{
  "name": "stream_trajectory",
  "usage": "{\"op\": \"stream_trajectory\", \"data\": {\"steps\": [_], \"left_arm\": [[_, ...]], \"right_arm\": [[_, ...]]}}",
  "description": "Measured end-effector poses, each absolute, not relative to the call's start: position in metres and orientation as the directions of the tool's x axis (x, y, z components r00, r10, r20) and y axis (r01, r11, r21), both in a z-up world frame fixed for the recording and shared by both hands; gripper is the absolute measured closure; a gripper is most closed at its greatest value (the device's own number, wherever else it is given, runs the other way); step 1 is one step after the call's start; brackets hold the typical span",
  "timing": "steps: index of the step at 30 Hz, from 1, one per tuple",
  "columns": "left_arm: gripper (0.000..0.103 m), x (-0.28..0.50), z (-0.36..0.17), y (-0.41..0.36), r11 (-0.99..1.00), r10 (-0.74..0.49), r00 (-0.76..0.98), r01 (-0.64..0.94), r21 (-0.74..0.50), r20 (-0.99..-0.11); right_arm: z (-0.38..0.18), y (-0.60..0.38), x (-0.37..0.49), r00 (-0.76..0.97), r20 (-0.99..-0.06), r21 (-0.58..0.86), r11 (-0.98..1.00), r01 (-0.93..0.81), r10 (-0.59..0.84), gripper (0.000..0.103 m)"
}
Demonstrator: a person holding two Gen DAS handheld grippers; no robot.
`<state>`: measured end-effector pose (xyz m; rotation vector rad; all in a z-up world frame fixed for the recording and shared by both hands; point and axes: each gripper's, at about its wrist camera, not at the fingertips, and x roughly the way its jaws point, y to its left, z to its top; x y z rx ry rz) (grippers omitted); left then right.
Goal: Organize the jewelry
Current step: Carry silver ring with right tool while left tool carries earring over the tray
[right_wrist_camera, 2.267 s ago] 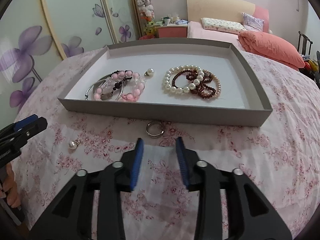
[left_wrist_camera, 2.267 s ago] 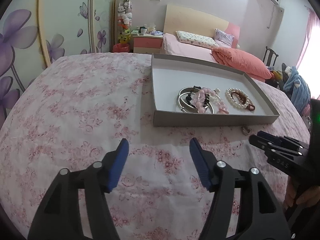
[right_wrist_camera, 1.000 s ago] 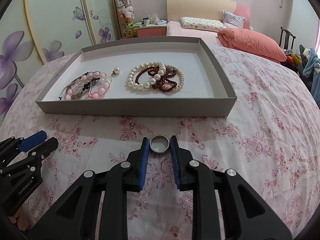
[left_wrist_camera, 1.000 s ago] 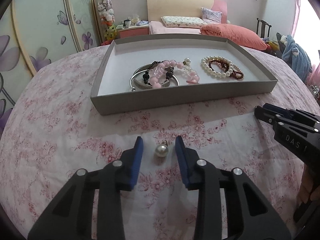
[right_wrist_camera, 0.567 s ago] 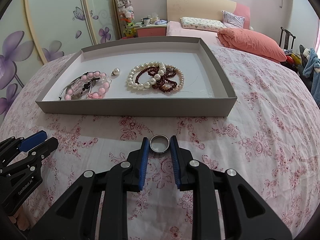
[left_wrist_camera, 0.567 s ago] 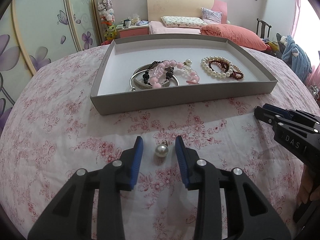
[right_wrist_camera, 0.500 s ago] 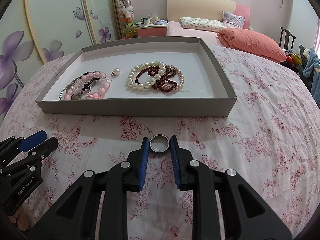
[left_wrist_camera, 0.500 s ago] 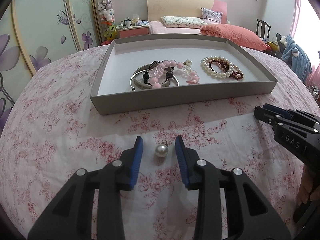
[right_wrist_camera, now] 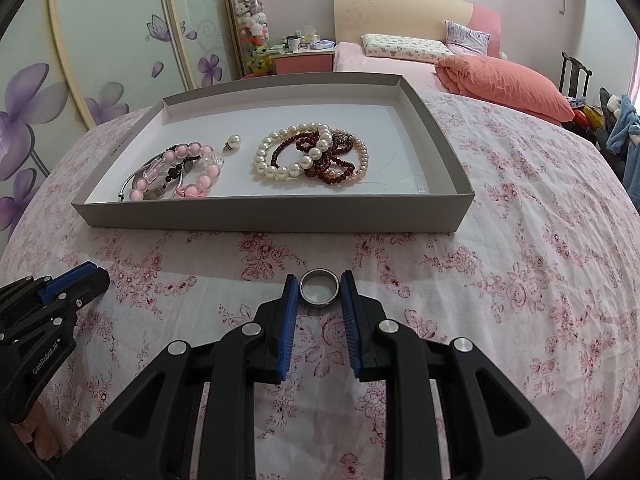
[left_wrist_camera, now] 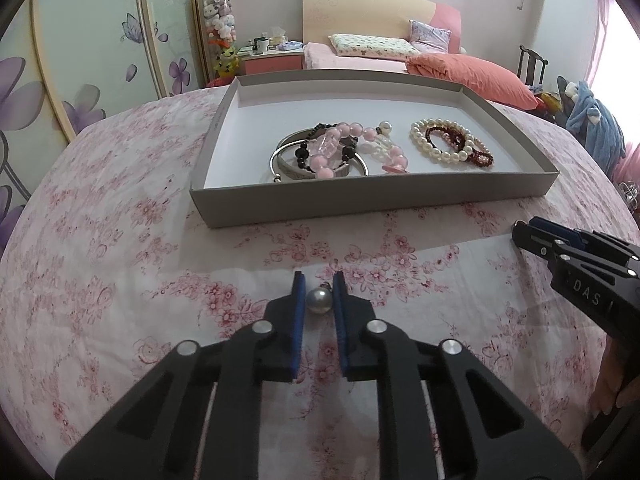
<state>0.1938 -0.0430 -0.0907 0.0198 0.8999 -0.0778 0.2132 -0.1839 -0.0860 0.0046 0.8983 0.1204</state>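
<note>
Right wrist: tray (right_wrist_camera: 260, 214) holds bracelets (right_wrist_camera: 316, 156); right gripper (right_wrist_camera: 319, 294) pinches ring (right_wrist_camera: 319, 286).

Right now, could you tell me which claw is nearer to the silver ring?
Right. The right claw brackets the silver ring; the left claw sits off to its left, around the pearl.

Black plastic fingers (left_wrist_camera: 298, 320), blue ribbed pads (right_wrist_camera: 289, 320), silver screws, white "GenRobot.AI" lettering
</note>
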Motion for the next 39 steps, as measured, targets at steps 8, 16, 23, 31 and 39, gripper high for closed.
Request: {"op": "stream_trajectory", "data": {"steps": [8,16,23,31,39], "left_arm": [[0.089,0.192,-0.089,-0.029,0.991,-0.132,0.61,0.082,-0.103,-0.781],[0.089,0.177,-0.072,-0.021,0.985,-0.168,0.677,0.098,-0.139,-0.716],[0.089,0.163,-0.051,-0.022,0.981,-0.189,0.738,0.122,-0.147,-0.647],[0.089,0.153,-0.034,-0.026,0.988,-0.15,0.789,0.109,-0.105,-0.596],[0.089,0.156,-0.017,-0.03,0.994,-0.104,0.823,0.076,-0.073,-0.559]], "right_arm": [[-0.086,-0.186,0.206,0.617,-0.778,0.061,0.991,-0.116,0.12,0.08],[-0.077,-0.188,0.19,0.662,-0.737,0.072,0.989,-0.129,0.14,0.081],[-0.045,-0.188,0.168,0.774,-0.609,0.076,0.985,-0.157,0.17,0.081],[-0.012,-0.185,0.147,0.868,-0.464,0.061,0.984,-0.167,0.176,0.081],[0.003,-0.177,0.149,0.892,-0.419,0.048,0.985,-0.163,0.168,0.081]]}}
